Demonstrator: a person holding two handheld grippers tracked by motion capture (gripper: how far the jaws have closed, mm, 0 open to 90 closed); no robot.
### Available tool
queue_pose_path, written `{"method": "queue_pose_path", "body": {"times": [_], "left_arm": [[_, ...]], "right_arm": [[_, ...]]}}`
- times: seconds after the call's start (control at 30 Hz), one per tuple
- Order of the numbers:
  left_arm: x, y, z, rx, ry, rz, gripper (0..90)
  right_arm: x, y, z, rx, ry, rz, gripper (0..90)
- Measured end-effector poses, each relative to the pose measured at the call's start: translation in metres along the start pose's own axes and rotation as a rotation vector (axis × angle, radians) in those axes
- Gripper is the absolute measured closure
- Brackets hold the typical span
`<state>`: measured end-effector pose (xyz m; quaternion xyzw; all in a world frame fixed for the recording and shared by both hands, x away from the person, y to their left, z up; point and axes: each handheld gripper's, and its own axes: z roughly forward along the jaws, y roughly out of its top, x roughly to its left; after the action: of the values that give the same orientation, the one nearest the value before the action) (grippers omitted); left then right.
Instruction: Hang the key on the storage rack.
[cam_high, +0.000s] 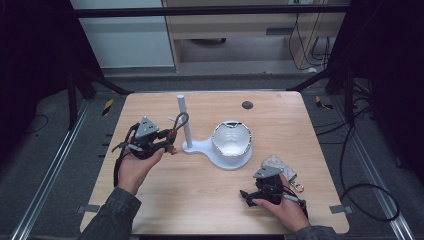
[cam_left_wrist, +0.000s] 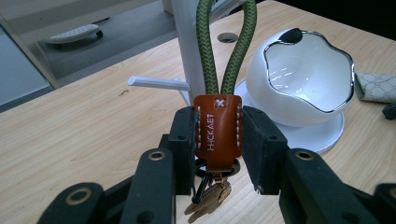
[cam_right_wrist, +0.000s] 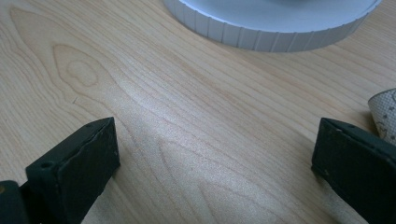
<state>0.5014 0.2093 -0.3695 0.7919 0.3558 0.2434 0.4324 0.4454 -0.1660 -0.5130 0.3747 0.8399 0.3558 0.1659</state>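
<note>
My left gripper is shut on the brown leather tab of a keychain. Its green rope loop stands up in front of the white post, and brass keys hang below the tab. In the high view the left gripper holds the rope loop just left of the post. A short peg sticks out from the post. The white bowl sits on the same stand base. My right gripper rests low at the front right, open, nothing between its jaws.
A patterned pouch with a metal clip lies beside the right hand, its corner showing in the right gripper view as pouch. A dark round cap sits in the table's far side. Metal frame rails flank the table.
</note>
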Motion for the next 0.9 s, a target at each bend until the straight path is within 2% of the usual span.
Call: {"method": "queue_pose_path", "body": {"times": [0.43, 0.73, 0.9], "left_arm": [[0.0, -0.008, 0.018, 0.018, 0.016, -0.016, 65.6], [-0.005, -0.013, 0.028, 0.009, 0.04, -0.01, 65.5], [-0.006, -0.014, 0.035, 0.005, 0.043, -0.02, 65.5]], "right_arm": [[0.0, 0.0, 0.0, 0.0, 0.001, 0.0, 0.7], [0.001, 0.0, 0.0, 0.0, 0.003, 0.001, 0.7], [0.001, 0.0, 0.0, -0.001, 0.003, 0.0, 0.7]]}}
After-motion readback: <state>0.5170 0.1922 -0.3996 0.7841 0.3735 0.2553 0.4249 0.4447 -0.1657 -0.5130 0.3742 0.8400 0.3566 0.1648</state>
